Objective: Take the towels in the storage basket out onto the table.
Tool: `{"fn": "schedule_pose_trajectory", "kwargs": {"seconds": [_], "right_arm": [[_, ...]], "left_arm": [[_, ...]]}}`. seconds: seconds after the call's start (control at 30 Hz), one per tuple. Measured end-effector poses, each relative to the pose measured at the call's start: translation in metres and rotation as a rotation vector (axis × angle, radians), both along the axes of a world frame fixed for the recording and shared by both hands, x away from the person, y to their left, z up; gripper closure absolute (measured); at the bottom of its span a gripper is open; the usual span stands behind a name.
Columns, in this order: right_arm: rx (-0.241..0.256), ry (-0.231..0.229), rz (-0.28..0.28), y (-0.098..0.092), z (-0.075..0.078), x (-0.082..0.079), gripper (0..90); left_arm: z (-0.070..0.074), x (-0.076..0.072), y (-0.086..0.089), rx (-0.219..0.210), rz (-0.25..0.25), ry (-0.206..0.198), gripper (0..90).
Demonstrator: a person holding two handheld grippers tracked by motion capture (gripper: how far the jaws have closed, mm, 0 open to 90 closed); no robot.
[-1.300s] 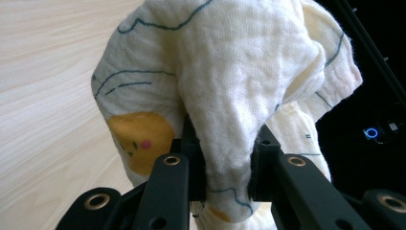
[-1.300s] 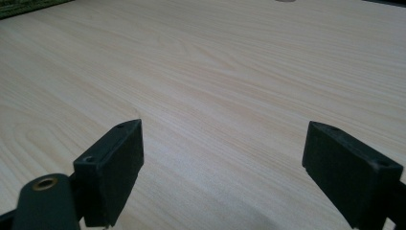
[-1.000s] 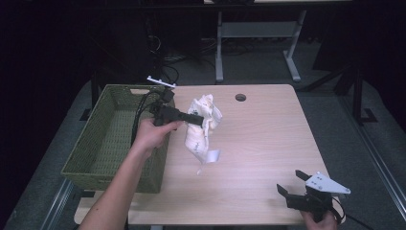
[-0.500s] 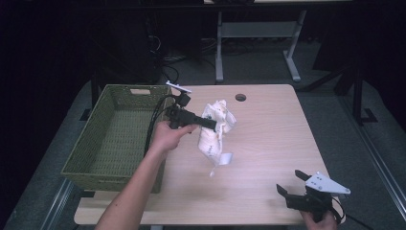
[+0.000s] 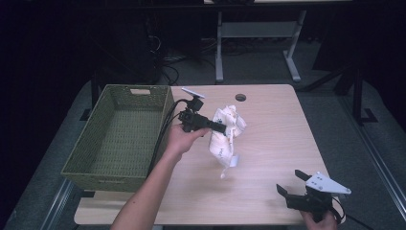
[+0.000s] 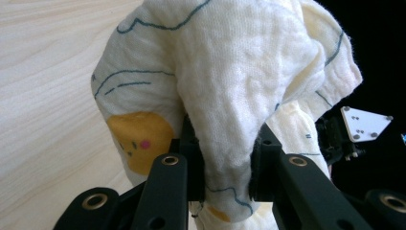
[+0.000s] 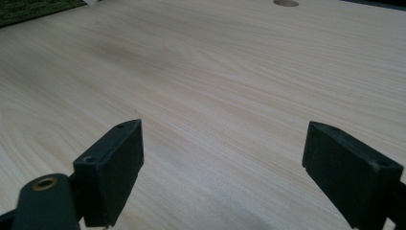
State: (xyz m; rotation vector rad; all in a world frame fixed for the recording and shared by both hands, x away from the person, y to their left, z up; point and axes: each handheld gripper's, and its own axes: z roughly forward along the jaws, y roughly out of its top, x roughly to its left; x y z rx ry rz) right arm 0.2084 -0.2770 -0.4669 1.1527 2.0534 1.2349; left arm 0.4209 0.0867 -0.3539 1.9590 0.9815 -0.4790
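Observation:
A cream cloth (image 5: 225,136) with blue lines and yellow patches hangs bunched above the middle of the wooden table (image 5: 277,139). My left gripper (image 5: 225,128) is shut on the cloth. In the left gripper view the cloth (image 6: 230,86) bulges up from between the two black jaws of my left gripper (image 6: 227,165). My right gripper (image 5: 293,183) rests open at the table's near right corner, apart from the cloth. The right gripper view shows my right gripper (image 7: 222,158) with its jaws wide apart over bare wood.
A green woven basket (image 5: 115,134) stands on the left side of the table, beside my left hand. A round cable hole (image 5: 240,97) sits near the far edge. Metal table legs (image 5: 253,38) and dark floor lie beyond.
My left gripper has carried the cloth to the right, away from the basket and over the middle of the table. The right gripper has stayed put.

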Motion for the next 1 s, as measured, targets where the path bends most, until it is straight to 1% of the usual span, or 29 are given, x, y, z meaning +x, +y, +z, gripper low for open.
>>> {"fn": "schedule_pose_trajectory", "kwargs": {"seconds": [0.07, 0.2, 0.23, 0.3, 0.37, 0.43, 0.47, 0.57, 0.63, 0.7, 0.77, 0.83, 0.9, 1.0], "right_arm": [[0.000, -0.002, 0.002, 0.001, 0.000, 0.000, 13.7], [0.007, -0.003, 0.003, 0.000, 0.000, 0.000, 13.7], [0.008, -0.003, 0.001, 0.000, 0.000, 0.000, 13.7], [0.009, -0.003, 0.000, 0.000, 0.001, 0.000, 13.7], [0.009, -0.003, 0.001, 0.000, 0.001, 0.000, 13.7], [0.010, -0.004, 0.001, 0.000, 0.001, 0.000, 13.7], [0.009, -0.006, 0.002, 0.000, 0.001, 0.000, 13.7], [0.014, -0.002, 0.002, 0.000, 0.001, 0.000, 13.7], [0.015, 0.002, 0.002, -0.001, 0.001, -0.001, 13.7], [0.017, 0.000, 0.000, -0.001, 0.001, -0.001, 13.6], [0.018, -0.006, -0.001, -0.002, 0.001, -0.001, 13.6], [0.021, -0.006, -0.001, -0.002, 0.001, -0.001, 13.6], [0.019, -0.008, -0.003, -0.002, 0.001, -0.001, 13.7], [0.023, -0.007, -0.002, -0.002, 0.001, 0.000, 13.6]], "left_arm": [[-0.004, 0.001, -0.003, 0.006, 0.008, 0.001, 72.5], [-0.011, 0.003, -0.009, 0.036, 0.016, -0.002, 72.5], [-0.013, 0.003, -0.012, 0.044, 0.011, -0.003, 72.5], [-0.017, 0.003, -0.018, 0.044, 0.013, -0.001, 72.4], [-0.021, 0.002, -0.024, 0.070, 0.015, -0.010, 72.4], [-0.026, 0.002, -0.031, 0.108, 0.016, -0.030, 72.3], [-0.028, 0.001, -0.035, 0.135, 0.023, -0.046, 72.2], [-0.034, 0.000, -0.044, 0.161, 0.040, -0.060, 71.8], [-0.037, -0.001, -0.048, 0.173, 0.044, -0.087, 71.8], [-0.040, -0.002, -0.052, 0.185, 0.060, -0.107, 71.6], [-0.042, -0.004, -0.057, 0.221, 0.077, -0.139, 71.0], [-0.045, -0.005, -0.061, 0.254, 0.085, -0.158, 70.9], [-0.050, -0.005, -0.064, 0.271, 0.073, -0.161, 70.8], [-0.054, -0.009, -0.069, 0.316, 0.069, -0.196, 70.6]]}}
